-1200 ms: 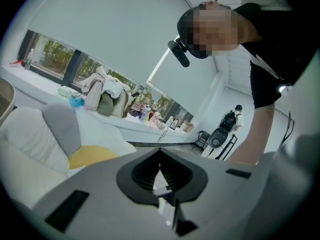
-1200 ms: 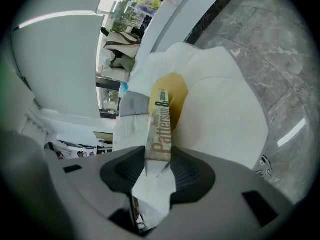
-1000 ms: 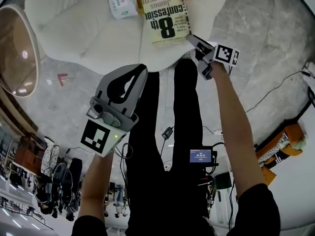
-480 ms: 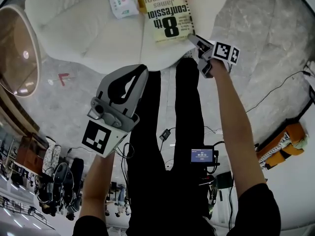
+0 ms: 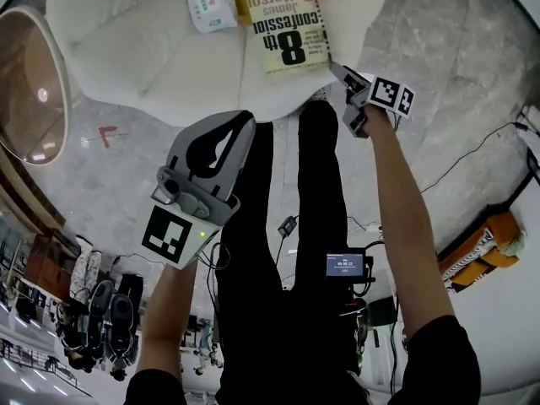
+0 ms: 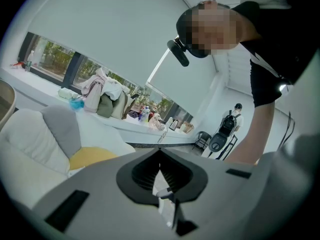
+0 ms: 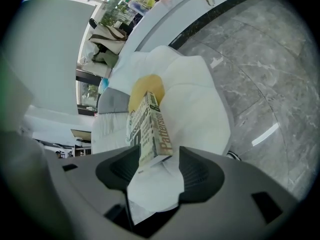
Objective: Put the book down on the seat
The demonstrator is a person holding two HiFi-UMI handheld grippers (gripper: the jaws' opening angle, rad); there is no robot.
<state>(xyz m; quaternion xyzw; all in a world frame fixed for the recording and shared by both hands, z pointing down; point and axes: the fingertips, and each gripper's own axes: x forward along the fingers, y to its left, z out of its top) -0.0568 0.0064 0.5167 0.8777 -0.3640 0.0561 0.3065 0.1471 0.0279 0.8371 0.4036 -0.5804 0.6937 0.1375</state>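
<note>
The seat (image 5: 152, 49) is a soft off-white, with one mustard-yellow cushion (image 7: 142, 84) and one grey cushion (image 7: 112, 103). The book (image 5: 288, 25) has a pale cream cover crammed with black lettering — including a big black 8. The packet (image 5: 208, 0) is white with green print. The floor (image 5: 447, 49) is grey marble with paler veins, and the person's trousers (image 5: 295, 251) are plain black.

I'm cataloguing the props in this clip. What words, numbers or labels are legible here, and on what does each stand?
"James Patterson": cover of the book, head view.
"8th confession": same cover, below the name.
"Patterson" and "8": spine of the book, right gripper view.
Green-and-white packet beside the book: print too small to read.
Small screen at the person's waist: digits too blurred to read.
</note>
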